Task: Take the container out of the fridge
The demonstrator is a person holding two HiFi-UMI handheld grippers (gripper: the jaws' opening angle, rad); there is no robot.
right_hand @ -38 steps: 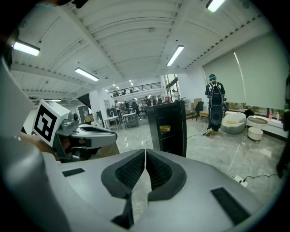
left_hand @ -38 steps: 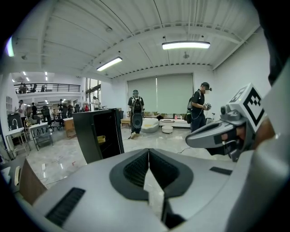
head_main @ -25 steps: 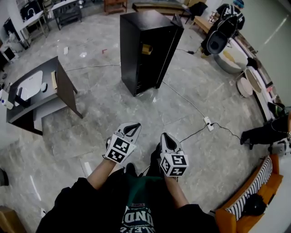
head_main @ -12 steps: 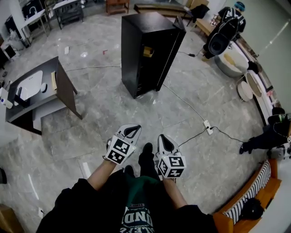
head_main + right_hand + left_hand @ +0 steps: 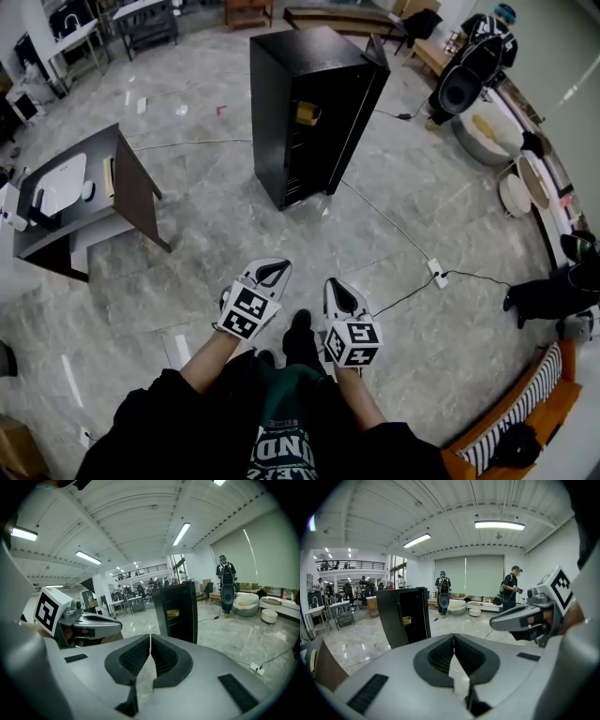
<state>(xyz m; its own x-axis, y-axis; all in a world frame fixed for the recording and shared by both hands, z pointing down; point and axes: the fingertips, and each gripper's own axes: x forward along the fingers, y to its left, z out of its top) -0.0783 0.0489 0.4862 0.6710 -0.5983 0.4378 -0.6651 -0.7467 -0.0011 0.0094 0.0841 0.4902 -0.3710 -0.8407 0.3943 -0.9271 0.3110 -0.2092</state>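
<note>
Around: desk (image 5: 131, 183) centre-left; cable (image 5: 384, 217) centre-right.
Container (image 5: 306, 113): inside upright fridge (image 5: 323, 66), upper centre; axis unclear.
Left gripper (image 5: 272, 270), right gripper (image 5: 338, 292): closed, empty.

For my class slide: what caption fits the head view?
Person with left gripper and right gripper shut faces a black fridge holding a yellow container.

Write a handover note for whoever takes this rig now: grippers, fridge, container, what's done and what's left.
Left gripper: shut, empty.
Right gripper: shut, empty, beside the left one.
Fridge: black, standing on the floor well ahead, out of reach.
Container: yellow, inside the fridge, untouched.
Done: nothing on the container yet.
Left: close the distance, open a gripper, grip the container, draw it out.
</note>
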